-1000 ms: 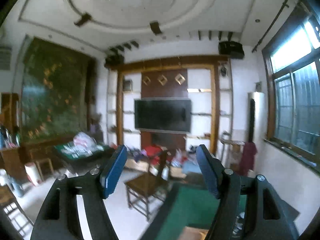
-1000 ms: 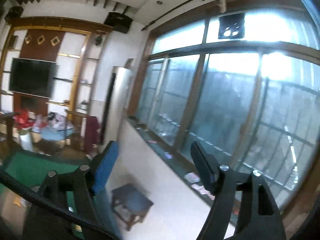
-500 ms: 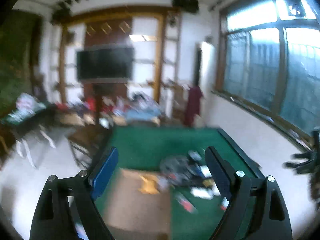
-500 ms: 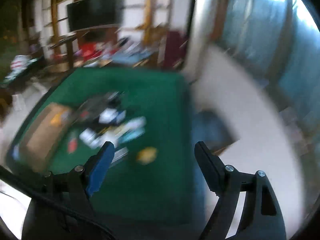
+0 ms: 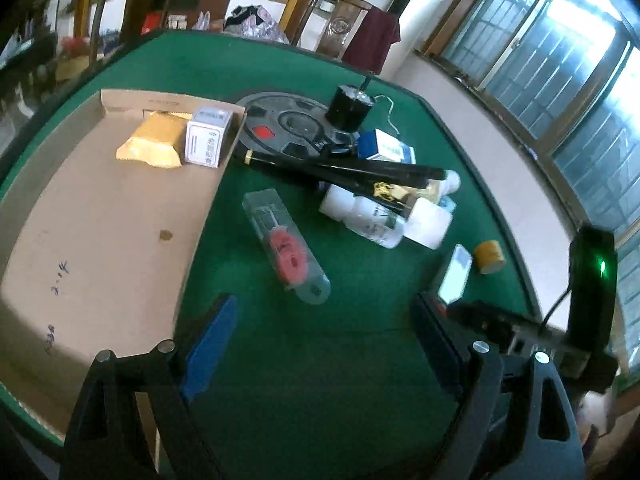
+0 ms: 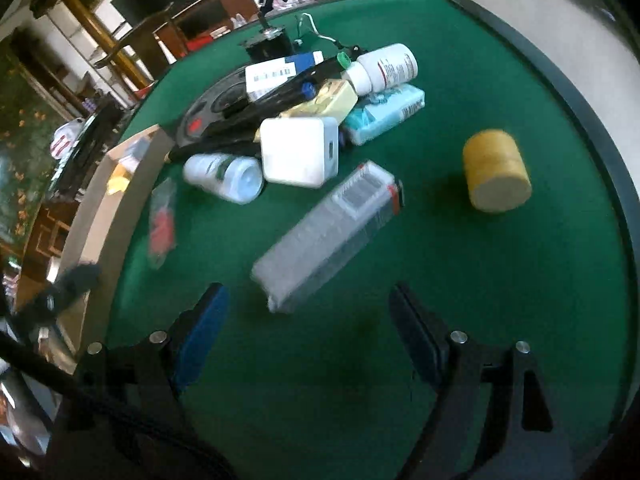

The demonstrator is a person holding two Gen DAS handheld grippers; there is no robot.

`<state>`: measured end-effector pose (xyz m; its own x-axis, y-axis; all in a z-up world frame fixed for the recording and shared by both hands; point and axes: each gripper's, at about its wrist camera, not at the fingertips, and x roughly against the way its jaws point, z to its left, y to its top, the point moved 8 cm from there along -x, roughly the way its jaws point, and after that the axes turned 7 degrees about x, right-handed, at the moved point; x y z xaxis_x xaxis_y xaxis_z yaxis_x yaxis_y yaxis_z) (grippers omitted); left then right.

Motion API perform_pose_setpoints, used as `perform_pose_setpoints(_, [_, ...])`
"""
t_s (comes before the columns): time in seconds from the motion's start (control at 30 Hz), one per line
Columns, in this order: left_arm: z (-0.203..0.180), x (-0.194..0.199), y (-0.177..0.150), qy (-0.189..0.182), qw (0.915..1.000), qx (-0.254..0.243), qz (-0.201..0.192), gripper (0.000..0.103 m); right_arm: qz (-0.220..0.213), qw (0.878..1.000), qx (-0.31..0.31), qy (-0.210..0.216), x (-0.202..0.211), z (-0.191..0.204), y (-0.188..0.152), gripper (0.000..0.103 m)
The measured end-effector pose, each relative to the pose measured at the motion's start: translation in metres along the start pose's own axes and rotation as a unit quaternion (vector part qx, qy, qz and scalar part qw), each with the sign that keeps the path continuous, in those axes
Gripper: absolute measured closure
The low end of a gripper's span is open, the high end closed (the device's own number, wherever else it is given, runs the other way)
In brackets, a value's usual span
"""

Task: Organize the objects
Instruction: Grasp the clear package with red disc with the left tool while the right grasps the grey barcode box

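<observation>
Now you are holding both grippers over the green worktop (image 5: 360,360), jaws released and grasping nothing; the left gripper (image 5: 324,344) has just been widening its jaws. Toward centre frame, a clear pack with a red part (image 5: 286,246) is lying just beside the cardboard tray (image 5: 100,220). Ahead of the right gripper (image 6: 308,328), a long clear box (image 6: 328,236) is lying, with a yellow cylinder (image 6: 496,170) to its right.
</observation>
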<state>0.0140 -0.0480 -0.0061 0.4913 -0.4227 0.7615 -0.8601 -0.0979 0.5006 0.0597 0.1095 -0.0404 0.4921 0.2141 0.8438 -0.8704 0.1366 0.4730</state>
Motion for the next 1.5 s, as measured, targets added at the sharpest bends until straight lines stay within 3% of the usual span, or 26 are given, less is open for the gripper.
perform_pose_setpoints(0.2, [0.001, -0.018, -0.002, 0.014, 0.9998, -0.016, -0.003, 0.019, -0.015, 0.999, -0.039, -0.024, -0.021, -0.015, 0.024, 0.023])
perform_pose_setpoints(0.23, [0.000, -0.021, -0.002, 0.017, 0.9997, -0.019, 0.002, 0.019, -0.016, 0.999, -0.037, -0.027, -0.022, -0.014, 0.026, 0.026])
perform_pose_setpoints(0.3, [0.003, -0.028, -0.001, 0.024, 0.9995, -0.019, 0.008, 0.019, -0.024, 0.999, -0.024, -0.040, -0.022, -0.015, 0.028, 0.056])
perform_pose_setpoints(0.4, [0.005, -0.038, 0.002, 0.029, 0.9994, -0.015, 0.015, 0.020, -0.028, 0.998, 0.004, -0.049, -0.020, -0.018, 0.025, 0.069])
perform_pose_setpoints(0.57, [0.005, -0.057, 0.013, 0.054, 0.9982, -0.023, 0.009, 0.020, -0.031, 0.999, 0.000, -0.035, -0.010, -0.034, 0.018, 0.077])
perform_pose_setpoints(0.73, [0.006, -0.081, 0.024, 0.105, 0.9936, -0.042, 0.006, 0.022, -0.034, 0.999, 0.005, -0.022, -0.008, -0.036, 0.015, 0.077])
perform_pose_setpoints(0.93, [0.006, -0.095, 0.027, 0.170, 0.9814, -0.088, -0.014, 0.057, -0.030, 1.000, 0.006, 0.003, -0.012, -0.037, 0.018, 0.077])
perform_pose_setpoints(1.0, [0.008, -0.091, 0.027, 0.170, 0.9808, -0.094, -0.020, 0.079, -0.027, 0.999, 0.004, 0.017, -0.015, -0.036, 0.020, 0.077])
perform_pose_setpoints(1.23, [0.003, -0.066, 0.023, 0.073, 0.9949, -0.064, -0.029, 0.080, -0.016, 0.999, -0.001, 0.034, -0.018, -0.031, 0.023, 0.076])
perform_pose_setpoints(1.37, [0.013, -0.069, 0.025, 0.085, 0.9934, -0.069, -0.032, 0.077, -0.019, 1.000, 0.004, 0.020, -0.018, -0.029, 0.023, 0.075])
perform_pose_setpoints(1.5, [0.021, -0.065, 0.029, 0.068, 0.9962, -0.048, -0.025, 0.077, -0.027, 1.000, -0.001, 0.016, -0.017, -0.027, 0.022, 0.069])
